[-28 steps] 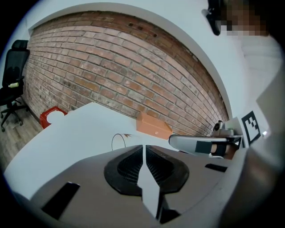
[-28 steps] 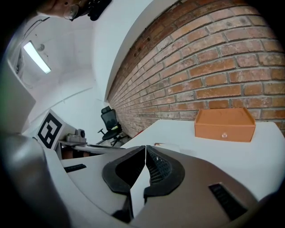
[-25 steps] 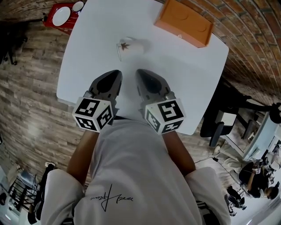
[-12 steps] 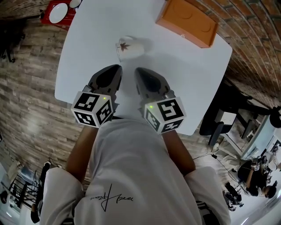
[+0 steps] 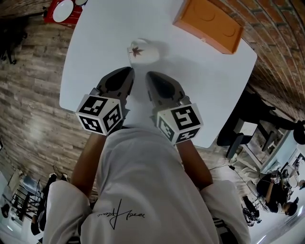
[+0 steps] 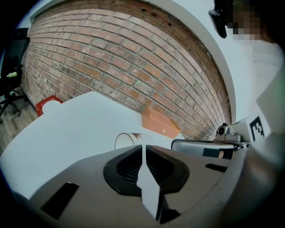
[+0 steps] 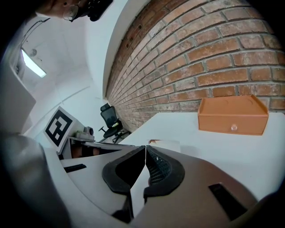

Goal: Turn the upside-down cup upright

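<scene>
A person stands at the near edge of a white table [image 5: 205, 95], seen from overhead, holding a gripper in each hand close to the body. The left gripper [image 5: 127, 72] and the right gripper [image 5: 151, 75] sit side by side over the table's near part, tips angled slightly toward each other and aimed at the white cup [image 5: 143, 50] just beyond them. It reads as a ready stance before a reach. The cup, marked with a small brown leaf, sits alone on open tabletop nearer the left gripper's tip, apart from both tools. A thin curved rim line shows on its left side, so it may be tipped with its mouth that way rather than resting flat on its rim (the pictures do not settle this). It is not upright, so the task looks not yet begun. In each gripper's own view the two dark ribbed jaws meet at their tips in a thin seam, with nothing between them and nothing touching them. Either tool would probably need to open before it can take the cup's wall. An orange box [image 5: 209, 24] lies at the table's far right corner, well apart from the cup. A red tray [image 5: 62, 12] sits off the table at far left.
</scene>
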A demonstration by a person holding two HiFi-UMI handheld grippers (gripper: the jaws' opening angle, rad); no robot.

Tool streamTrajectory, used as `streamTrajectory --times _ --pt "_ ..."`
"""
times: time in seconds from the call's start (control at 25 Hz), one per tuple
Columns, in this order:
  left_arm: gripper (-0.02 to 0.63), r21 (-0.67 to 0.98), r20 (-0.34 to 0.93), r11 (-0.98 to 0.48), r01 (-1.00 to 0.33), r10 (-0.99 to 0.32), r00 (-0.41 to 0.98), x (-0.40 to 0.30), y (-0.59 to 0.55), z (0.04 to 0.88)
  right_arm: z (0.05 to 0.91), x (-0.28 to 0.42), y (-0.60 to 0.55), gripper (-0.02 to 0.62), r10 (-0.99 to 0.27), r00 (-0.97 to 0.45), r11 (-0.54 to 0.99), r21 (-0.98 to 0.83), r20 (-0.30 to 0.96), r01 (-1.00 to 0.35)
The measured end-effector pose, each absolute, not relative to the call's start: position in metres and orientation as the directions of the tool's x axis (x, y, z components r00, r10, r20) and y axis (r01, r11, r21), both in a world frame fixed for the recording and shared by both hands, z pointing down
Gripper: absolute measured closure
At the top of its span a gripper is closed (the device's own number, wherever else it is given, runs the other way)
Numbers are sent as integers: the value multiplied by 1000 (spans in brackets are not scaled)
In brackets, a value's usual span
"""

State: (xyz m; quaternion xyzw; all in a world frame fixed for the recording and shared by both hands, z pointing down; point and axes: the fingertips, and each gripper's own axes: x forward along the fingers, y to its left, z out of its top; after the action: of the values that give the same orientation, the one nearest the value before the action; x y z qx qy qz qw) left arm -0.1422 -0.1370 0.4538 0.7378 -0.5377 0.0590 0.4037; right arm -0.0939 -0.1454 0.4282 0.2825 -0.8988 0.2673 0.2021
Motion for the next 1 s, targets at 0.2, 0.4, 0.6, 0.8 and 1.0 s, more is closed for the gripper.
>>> streamTrajectory --times 0.2,0.4,0.6,0.8,1.0 --pt "595 533 533 -93 -841 -735 419 -144 -141 460 431 -96 -149 574 -399 -756 696 -365 519 -618" --pt "595 540 547 -87 -837 -719 428 -148 -145 466 431 -99 -157 574 -406 -749 692 -359 523 -626" --pt "595 554 555 -74 -829 -709 434 -150 -145 471 435 -100 -165 574 -415 -739 689 -347 531 -636" --pt "594 585 544 -70 -808 -704 456 -152 -147 472 439 -101 -174 574 -422 -726 687 -331 544 -647" --pt "594 610 532 -73 -789 -701 476 -153 -149 472 447 -97 -188 574 -443 -693 685 -284 568 -671"
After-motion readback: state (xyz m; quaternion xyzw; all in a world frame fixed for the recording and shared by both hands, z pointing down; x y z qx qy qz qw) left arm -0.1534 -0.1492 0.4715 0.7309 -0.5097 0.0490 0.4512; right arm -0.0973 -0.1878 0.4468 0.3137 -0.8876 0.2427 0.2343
